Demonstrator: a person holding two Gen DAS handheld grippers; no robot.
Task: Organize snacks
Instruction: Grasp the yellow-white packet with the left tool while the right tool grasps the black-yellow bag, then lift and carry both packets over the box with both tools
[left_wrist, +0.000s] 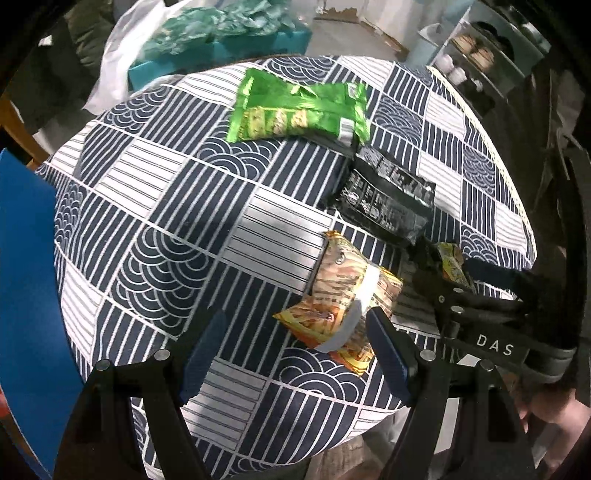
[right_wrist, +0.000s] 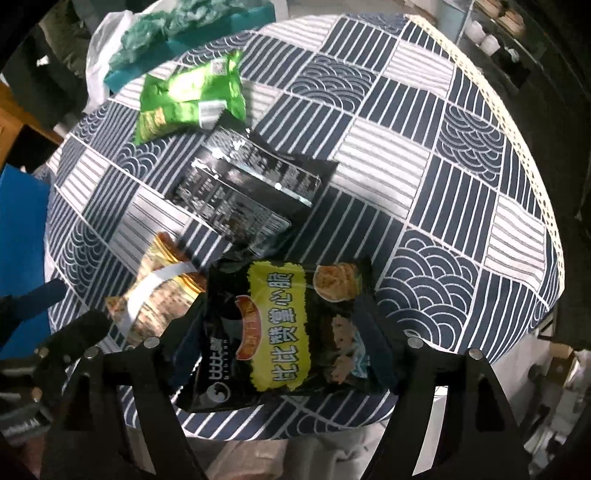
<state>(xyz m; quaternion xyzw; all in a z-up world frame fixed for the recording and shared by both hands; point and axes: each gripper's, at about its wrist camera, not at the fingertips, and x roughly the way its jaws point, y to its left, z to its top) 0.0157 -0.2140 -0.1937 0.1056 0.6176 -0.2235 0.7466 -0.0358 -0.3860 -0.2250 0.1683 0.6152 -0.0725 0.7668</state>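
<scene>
Snacks lie scattered on a round table covered by a navy-and-white patterned cloth (left_wrist: 155, 206). In the left wrist view, a green packet (left_wrist: 295, 107) sits toward the far side, a black packet (left_wrist: 384, 199) lies just nearer and to the right of it, and an orange-yellow packet (left_wrist: 347, 299) with a white band lies close to the near edge. The left gripper (left_wrist: 295, 347) hangs over the cloth with its blue-padded fingers (left_wrist: 203, 350) spread wide and nothing pressed between them; the orange-yellow packet lies just ahead, beside the right finger. At the right edge the other gripper shows, with a scrap of yellow-labelled packet at its tip. In the right wrist view, the right gripper (right_wrist: 291, 350) has a black bag with a yellow label (right_wrist: 280, 328) between its fingers, over the near edge of the table; the bag hides the pads, so I cannot tell whether they press on it. The orange-yellow packet (right_wrist: 155, 291) lies to its left, the black packet (right_wrist: 243, 192) beyond, the green packet (right_wrist: 188, 96) farthest.
</scene>
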